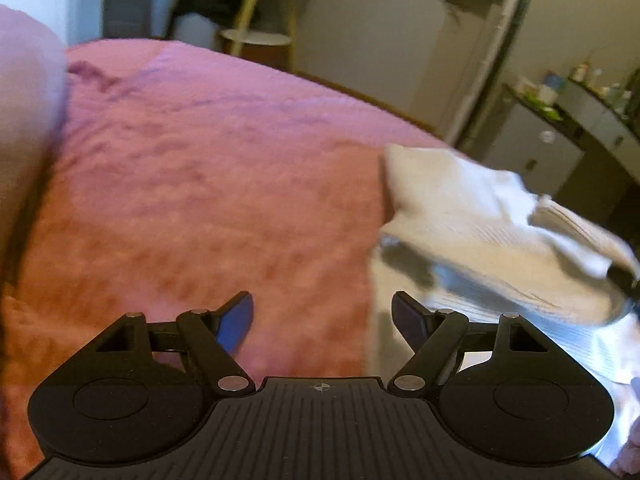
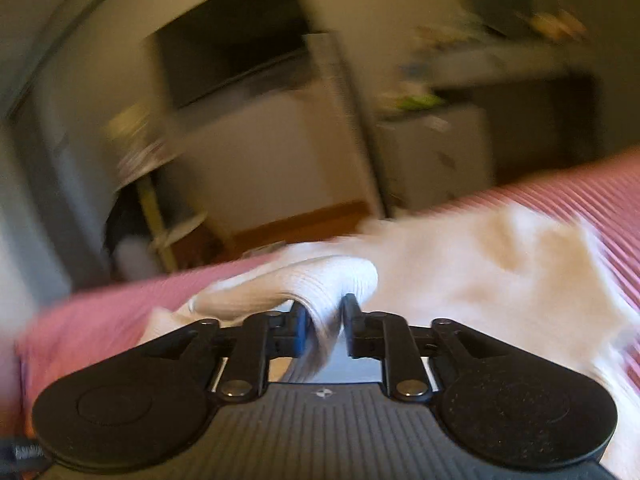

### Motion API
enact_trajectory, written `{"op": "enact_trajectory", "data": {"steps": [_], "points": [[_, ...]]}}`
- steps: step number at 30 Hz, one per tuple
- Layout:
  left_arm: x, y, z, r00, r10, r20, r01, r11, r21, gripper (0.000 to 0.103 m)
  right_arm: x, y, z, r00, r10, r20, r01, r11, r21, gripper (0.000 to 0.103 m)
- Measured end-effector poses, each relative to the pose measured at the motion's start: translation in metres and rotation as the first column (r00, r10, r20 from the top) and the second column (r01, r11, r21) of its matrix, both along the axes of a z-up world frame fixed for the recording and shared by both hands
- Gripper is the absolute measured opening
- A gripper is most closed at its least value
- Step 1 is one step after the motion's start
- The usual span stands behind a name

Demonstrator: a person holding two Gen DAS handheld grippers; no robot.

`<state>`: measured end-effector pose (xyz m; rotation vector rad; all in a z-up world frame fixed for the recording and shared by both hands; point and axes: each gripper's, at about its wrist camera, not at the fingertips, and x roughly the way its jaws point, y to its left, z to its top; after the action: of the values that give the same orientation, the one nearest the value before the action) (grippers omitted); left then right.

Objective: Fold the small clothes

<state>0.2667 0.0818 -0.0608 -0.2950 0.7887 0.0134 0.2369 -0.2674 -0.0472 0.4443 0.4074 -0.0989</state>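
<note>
Mid-fold. My right gripper (image 2: 326,322) has its jaws narrow, pinched on a ribbed fold of the white garment (image 2: 480,264); the cloth bunches up between the pads and drapes over the tips, so I read that as a real grip, not just cloth lying in the gap. My left gripper (image 1: 322,320) stands wide with nothing between the pads (image 1: 236,326), hovering over the pink bedspread (image 1: 200,184). The garment (image 1: 472,216) lies on the bed to the right of my left jaws, its near edge just beside my right-hand pad; part of it looks lifted and turned over, which fits the right side carrying an edge across. Both views are smeared, the right one badly, so I can't tell what kind of garment it is or how many folds it already has. My read: one fold is being carried over, not yet laid down. Next move calls for bringing the held edge over the rest of the cloth, lining it up with the far edge, lowering it flat, then letting go. Left should come down on the near part of the cloth to pin it so the whole piece doesn't drag across the bedspread. Risk: the ribbed cloth slips out or doubles up crooked.
</note>
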Motion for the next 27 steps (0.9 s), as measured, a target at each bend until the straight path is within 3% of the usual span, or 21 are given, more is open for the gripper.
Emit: {"op": "enact_trajectory", "data": {"steps": [1,5,12,15,22,24,25,27], "points": [[0.000,-0.005,0.000,1.000,-0.023,0.004,0.023,1.000,-0.014,0.082,-0.003,-0.016,-0.006,0.999,-0.028,-0.027,0.029,0.999,0.037,0.035],[-0.001,-0.025,-0.001,0.996,-0.084,0.014,0.084,0.996,0.023,0.082,-0.019,-0.055,-0.026,0.991,-0.082,-0.108,0.097,0.985,0.140,0.044],[0.001,-0.036,-0.009,0.996,-0.091,-0.011,0.092,0.993,0.079,0.082,-0.008,-0.028,-0.012,0.991,-0.070,-0.115,0.053,0.988,-0.148,0.051],[0.001,-0.034,-0.010,0.996,-0.093,-0.012,0.094,0.992,0.080,0.083,0.001,-0.020,-0.001,0.995,-0.041,-0.094,0.022,0.982,-0.190,0.051],[0.001,-0.031,-0.011,0.996,-0.092,-0.012,0.093,0.993,0.074,0.085,0.052,0.006,0.002,0.982,0.062,-0.178,-0.111,0.954,-0.279,0.051],[0.001,-0.031,-0.010,0.996,-0.090,-0.010,0.091,0.993,0.070,0.085,0.067,0.012,-0.005,0.970,0.040,-0.239,-0.118,0.939,-0.323,0.035],[0.001,-0.030,-0.010,0.996,-0.089,-0.009,0.089,0.994,0.066,0.085,0.069,0.012,-0.007,0.968,0.012,-0.251,-0.100,0.935,-0.340,0.008],[0.001,-0.029,-0.009,0.997,-0.083,-0.001,0.083,0.995,0.056,0.085,0.060,0.002,-0.003,0.977,-0.022,-0.210,-0.045,0.951,-0.307,0.009]]}}
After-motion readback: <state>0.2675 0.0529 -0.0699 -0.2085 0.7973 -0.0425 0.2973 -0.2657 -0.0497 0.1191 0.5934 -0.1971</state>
